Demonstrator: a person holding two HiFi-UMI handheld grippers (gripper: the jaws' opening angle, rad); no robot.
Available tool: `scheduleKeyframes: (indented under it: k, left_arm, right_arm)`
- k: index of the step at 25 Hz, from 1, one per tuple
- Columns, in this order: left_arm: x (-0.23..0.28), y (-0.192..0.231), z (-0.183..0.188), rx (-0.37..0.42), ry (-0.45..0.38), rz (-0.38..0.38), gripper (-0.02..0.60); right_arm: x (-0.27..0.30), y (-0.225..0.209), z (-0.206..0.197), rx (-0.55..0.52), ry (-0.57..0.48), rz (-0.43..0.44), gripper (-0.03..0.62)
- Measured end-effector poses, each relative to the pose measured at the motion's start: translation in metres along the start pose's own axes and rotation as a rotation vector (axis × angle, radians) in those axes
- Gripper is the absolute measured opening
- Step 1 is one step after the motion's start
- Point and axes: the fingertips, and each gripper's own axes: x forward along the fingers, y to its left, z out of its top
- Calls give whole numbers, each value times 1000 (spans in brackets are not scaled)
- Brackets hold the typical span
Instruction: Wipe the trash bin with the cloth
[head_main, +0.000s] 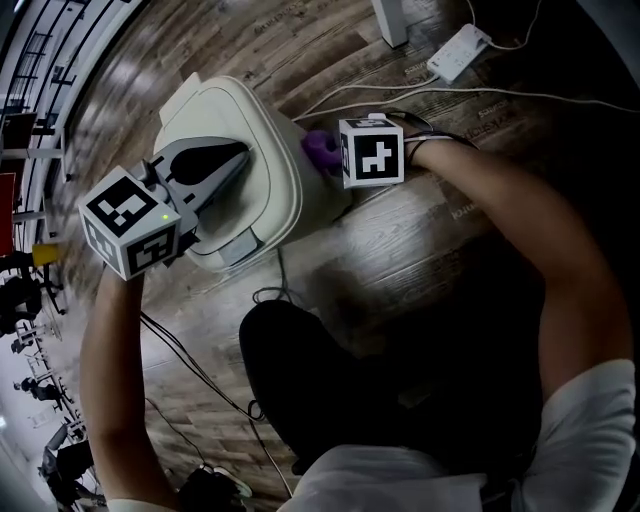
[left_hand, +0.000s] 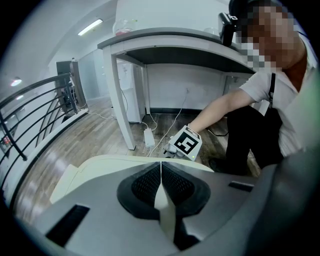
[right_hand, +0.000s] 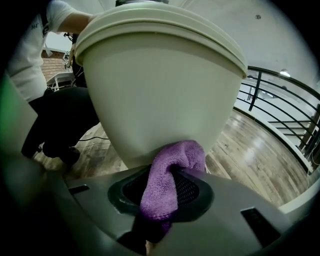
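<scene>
The right gripper (right_hand: 172, 172) clamps a fuzzy purple cloth (right_hand: 180, 152) between its black mesh-textured pads (right_hand: 192, 187). The bunched fold of the cloth presses against the smooth, rounded cream plastic wall of the trash bin (right_hand: 160, 85), low on its side. The left gripper (left_hand: 161, 167) is closed on nothing, its grey jaws meeting in a thin seam over the bin's domed, rounded-square lid (head_main: 235, 105). The bin stands on a glossy wood-plank floor (head_main: 430, 230), with a white power strip (head_main: 458, 52) lying near it.
</scene>
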Motion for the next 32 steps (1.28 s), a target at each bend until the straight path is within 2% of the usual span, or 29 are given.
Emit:
scheduleKeyframes:
  k: [5, 12, 18, 20, 22, 25, 28, 32]
  left_arm:
    - [-1, 0, 1, 8, -1, 13, 11]
    - [0, 0, 2, 13, -3, 13, 11]
    - [0, -1, 2, 18, -5, 13, 11]
    - [0, -1, 2, 18, -7, 16, 11]
    - [0, -1, 3, 20, -9, 19, 11]
    - [0, -1, 3, 25, -10, 20, 11]
    - [0, -1, 4, 22, -10, 20, 11]
    - [-1, 0, 3, 6, -3, 21, 11]
  right_arm:
    - [-4, 42, -11, 28, 36, 149, 98]
    - [-2, 94, -17, -14, 75, 330, 98]
    - [-6, 156, -19, -60, 135, 621, 98]
    - [-5, 163, -29, -52, 187, 670, 98]
    - [-2, 153, -41, -17, 231, 657, 98]
    - [3, 119, -59, 65, 257, 565, 98]
    - [5, 75, -79, 137, 289, 433, 98]
    - [11, 10, -106, 178, 349, 205, 98]
